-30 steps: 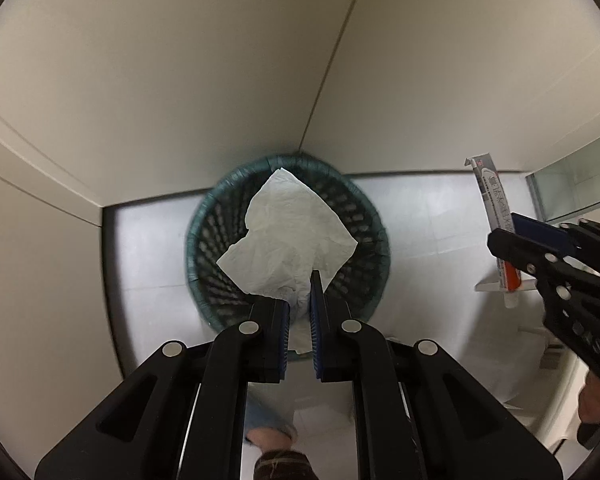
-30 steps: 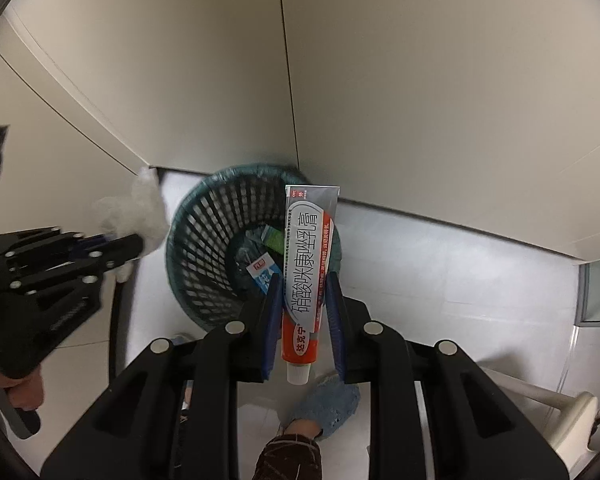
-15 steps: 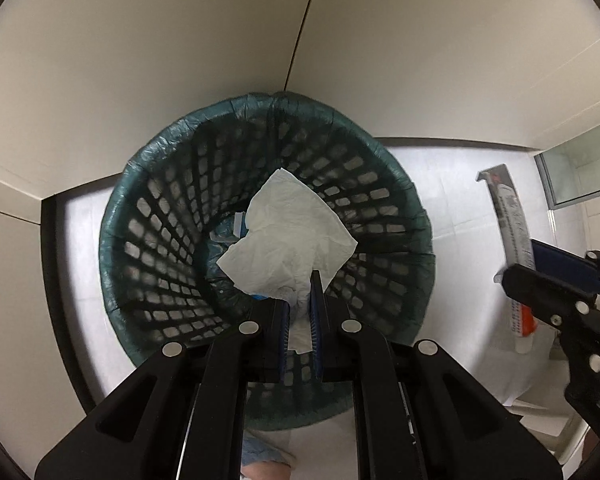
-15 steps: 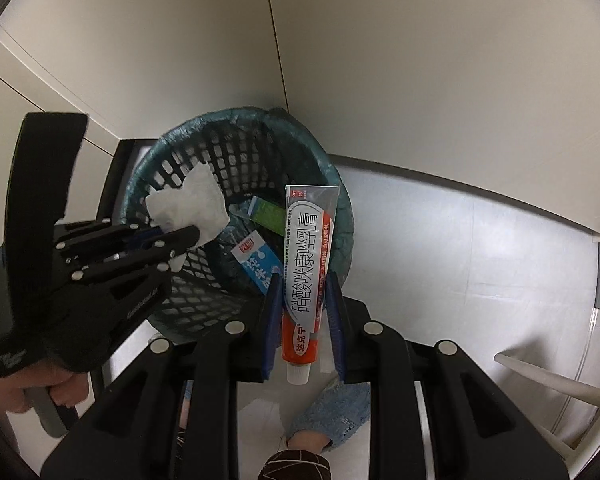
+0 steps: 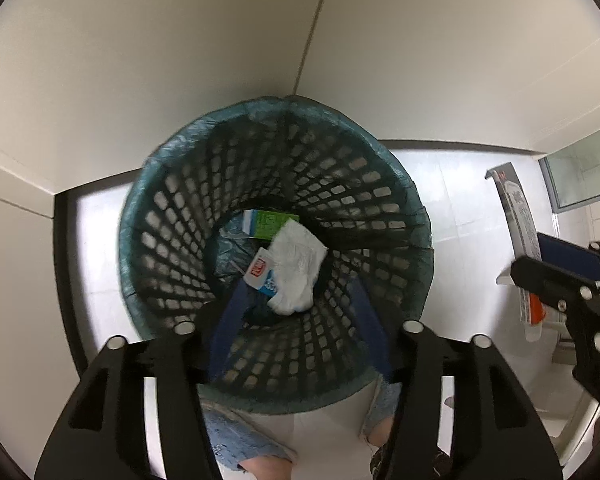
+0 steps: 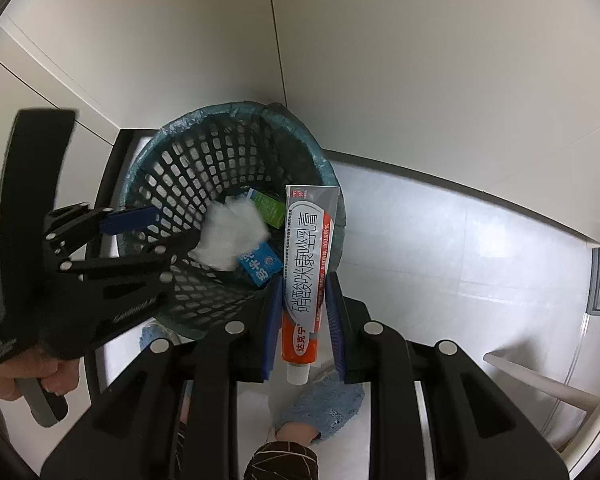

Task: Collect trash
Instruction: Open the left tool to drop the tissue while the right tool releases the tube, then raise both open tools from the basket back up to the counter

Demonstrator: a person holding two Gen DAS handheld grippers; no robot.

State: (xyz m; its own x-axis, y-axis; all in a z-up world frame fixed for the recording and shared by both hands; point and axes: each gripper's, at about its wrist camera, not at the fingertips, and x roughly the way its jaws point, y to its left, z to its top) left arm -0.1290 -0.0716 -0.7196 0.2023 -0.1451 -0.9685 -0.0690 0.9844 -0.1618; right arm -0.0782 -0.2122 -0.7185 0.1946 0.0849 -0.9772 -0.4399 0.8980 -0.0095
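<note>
A dark green mesh trash basket stands in the wall corner. My left gripper is open over its near rim. A white tissue lies loose inside it, free of the fingers, on a blue packet and a green box. The tissue and basket also show in the right wrist view, with the left gripper over the basket. My right gripper is shut on a grey and orange tube, beside the basket's right rim. The tube shows at the right in the left wrist view.
Beige walls meet in a corner behind the basket. The floor is pale grey tile. The person's blue slippers stand below the grippers. A white frame is at the right, and a glass panel edge.
My left gripper has opened and the tissue has dropped into the basket. My right gripper still holds the tube and has come closer to the basket.
</note>
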